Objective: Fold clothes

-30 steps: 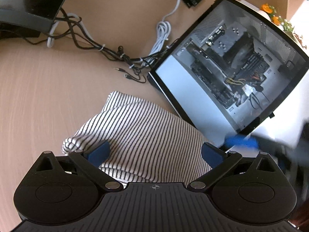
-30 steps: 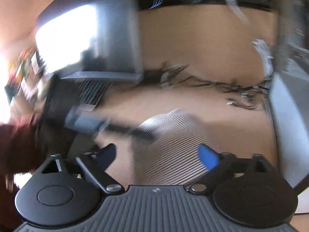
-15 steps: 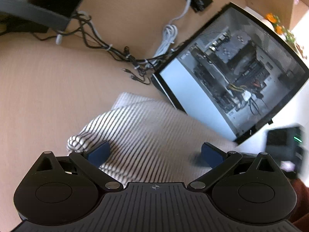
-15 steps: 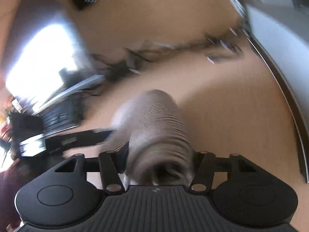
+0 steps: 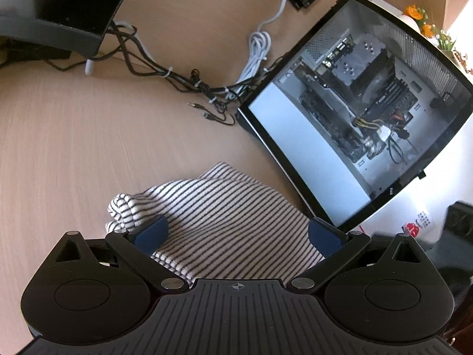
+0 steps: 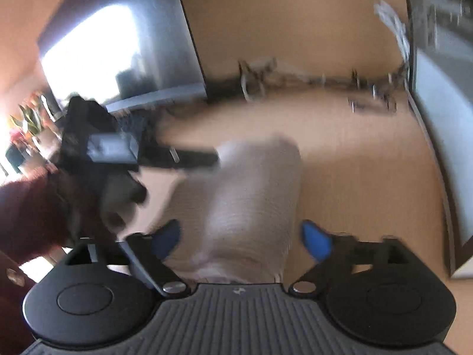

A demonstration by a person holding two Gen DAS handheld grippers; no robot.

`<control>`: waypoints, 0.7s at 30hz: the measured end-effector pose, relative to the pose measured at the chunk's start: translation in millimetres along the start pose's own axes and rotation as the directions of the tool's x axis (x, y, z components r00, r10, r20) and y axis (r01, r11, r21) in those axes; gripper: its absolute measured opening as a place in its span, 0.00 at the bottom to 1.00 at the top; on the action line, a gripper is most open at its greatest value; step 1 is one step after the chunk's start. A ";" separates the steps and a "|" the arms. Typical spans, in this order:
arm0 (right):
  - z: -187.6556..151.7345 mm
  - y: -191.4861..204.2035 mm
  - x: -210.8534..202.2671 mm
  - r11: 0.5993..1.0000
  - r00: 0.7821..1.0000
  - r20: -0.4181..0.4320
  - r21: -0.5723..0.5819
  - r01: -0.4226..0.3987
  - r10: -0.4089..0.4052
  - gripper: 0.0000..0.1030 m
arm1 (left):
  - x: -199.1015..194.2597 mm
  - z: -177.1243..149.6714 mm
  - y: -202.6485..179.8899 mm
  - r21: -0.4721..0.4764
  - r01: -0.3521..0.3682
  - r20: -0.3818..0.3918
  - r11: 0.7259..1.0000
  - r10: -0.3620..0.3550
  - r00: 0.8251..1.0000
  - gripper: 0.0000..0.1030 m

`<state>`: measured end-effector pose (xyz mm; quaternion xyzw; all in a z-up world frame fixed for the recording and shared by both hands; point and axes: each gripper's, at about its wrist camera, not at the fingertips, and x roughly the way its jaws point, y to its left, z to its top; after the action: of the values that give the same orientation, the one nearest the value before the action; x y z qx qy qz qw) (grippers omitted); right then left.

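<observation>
Since half a second ago: right gripper [image 6: 239, 239] no longer clamped on the roll, jaws now spread wide; left gripper [image 5: 235, 233] likewise spread, hovering over the striped garment [image 5: 224, 216]. Garment bundled on the near desk [image 5: 74, 148], just left of the glass-sided PC case [image 5: 354, 112]. Right view blurred, so probably no contact there. Best next: lower squarely, pinch one clean edge, not the bunched sleeve end at left. Count: one garment, two grippers, one PC case, one cable tangle [image 5: 207, 91].
</observation>
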<state>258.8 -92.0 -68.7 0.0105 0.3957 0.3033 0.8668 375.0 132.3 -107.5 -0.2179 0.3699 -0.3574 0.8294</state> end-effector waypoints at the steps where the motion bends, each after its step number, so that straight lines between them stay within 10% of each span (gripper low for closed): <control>1: 2.6 0.1 -1.0 1.000 1.000 0.007 -0.005 0.006 -0.006 1.00 | 0.0 -0.1 0.7 -0.004 0.002 0.002 1.000 -0.002 1.000 1.00; 15: -18.8 32.7 43.4 0.989 0.989 -0.046 -0.034 0.142 -0.143 1.00 | -0.6 0.9 7.3 -0.049 -0.002 0.038 0.999 0.004 0.999 1.00; 21: -15.9 30.6 38.4 0.995 0.993 -0.066 -0.022 0.096 -0.097 1.00 | -31.5 0.8 -17.9 -0.053 -0.262 0.033 0.964 0.264 0.964 1.00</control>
<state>251.3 -50.0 -97.8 -0.0270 0.4217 0.2647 0.8668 353.1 144.5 -81.4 -0.1938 0.3876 -0.2309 0.8711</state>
